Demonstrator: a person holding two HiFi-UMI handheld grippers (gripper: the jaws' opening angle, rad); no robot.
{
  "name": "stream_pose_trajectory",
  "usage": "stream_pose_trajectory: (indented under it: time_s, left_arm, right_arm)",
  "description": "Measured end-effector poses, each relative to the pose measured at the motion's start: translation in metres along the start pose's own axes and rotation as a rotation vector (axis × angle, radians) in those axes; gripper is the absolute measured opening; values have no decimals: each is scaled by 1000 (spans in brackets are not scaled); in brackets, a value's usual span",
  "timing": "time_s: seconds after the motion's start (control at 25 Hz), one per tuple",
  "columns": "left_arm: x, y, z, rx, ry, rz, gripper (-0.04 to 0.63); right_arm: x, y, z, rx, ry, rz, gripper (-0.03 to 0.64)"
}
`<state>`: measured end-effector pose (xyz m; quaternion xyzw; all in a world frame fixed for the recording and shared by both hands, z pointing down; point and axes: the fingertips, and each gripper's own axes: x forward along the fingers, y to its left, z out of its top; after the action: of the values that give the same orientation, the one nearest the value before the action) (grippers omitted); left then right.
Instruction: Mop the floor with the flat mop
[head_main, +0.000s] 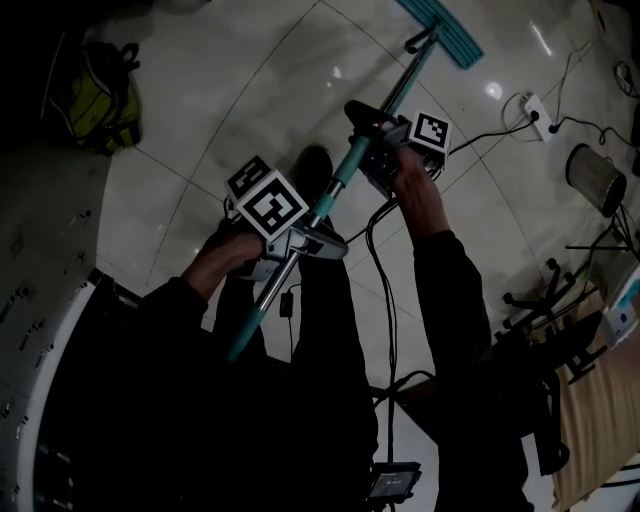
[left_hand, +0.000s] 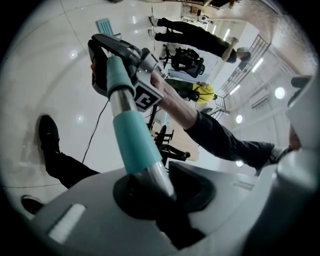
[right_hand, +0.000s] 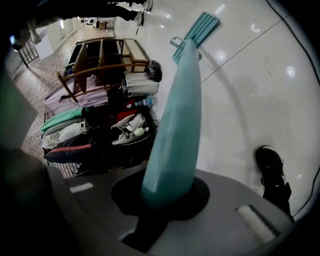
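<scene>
The flat mop has a teal and silver handle (head_main: 338, 180) that slants from lower left up to its teal head (head_main: 442, 28), which lies flat on the pale tiled floor (head_main: 230, 90). My left gripper (head_main: 295, 242) is shut on the lower part of the handle, where silver tube meets teal sleeve (left_hand: 135, 145). Higher up, my right gripper (head_main: 372, 150) is shut on the teal sleeve (right_hand: 175, 130). In the right gripper view the mop head (right_hand: 197, 30) shows beyond the handle. The left gripper view looks up the handle to the right gripper (left_hand: 117, 52).
A black shoe (head_main: 312, 168) stands beside the handle. Black cables (head_main: 385, 290) and a power strip (head_main: 530, 108) lie at the right, near a metal bin (head_main: 597, 178) and chair bases. A yellow bag (head_main: 95, 95) is at upper left. A wooden rack (right_hand: 100, 60) with piled clothes stands aside.
</scene>
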<state>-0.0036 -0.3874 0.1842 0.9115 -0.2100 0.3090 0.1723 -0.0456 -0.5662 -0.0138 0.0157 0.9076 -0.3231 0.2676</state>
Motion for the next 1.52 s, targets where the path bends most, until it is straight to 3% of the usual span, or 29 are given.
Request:
stream_pose_trajectory:
  time_s: [0.16, 0.4, 0.72, 0.96, 1.2, 1.52]
  left_arm:
    - [-10, -1, -54, 27, 34, 30, 79]
    - [-34, 6, -169, 9, 39, 77, 74]
    - [-47, 26, -333, -53, 10, 68, 81]
    - [-49, 44, -421, -76, 1, 64, 81]
    - [-50, 63, -468, -97, -12, 58, 83]
    - [-49, 70, -437, -81, -23, 49, 83]
  right_arm:
    - [7, 3, -50, -25, 12, 21, 41]
    - [26, -9, -167, 5, 46, 62, 35]
    - [53, -66, -338, 57, 110, 29, 35]
    - [66, -107, -429, 84, 144, 8, 35]
    - [78, -135, -476, 97, 165, 17, 35]
    - [77, -132, -441, 95, 130, 17, 32]
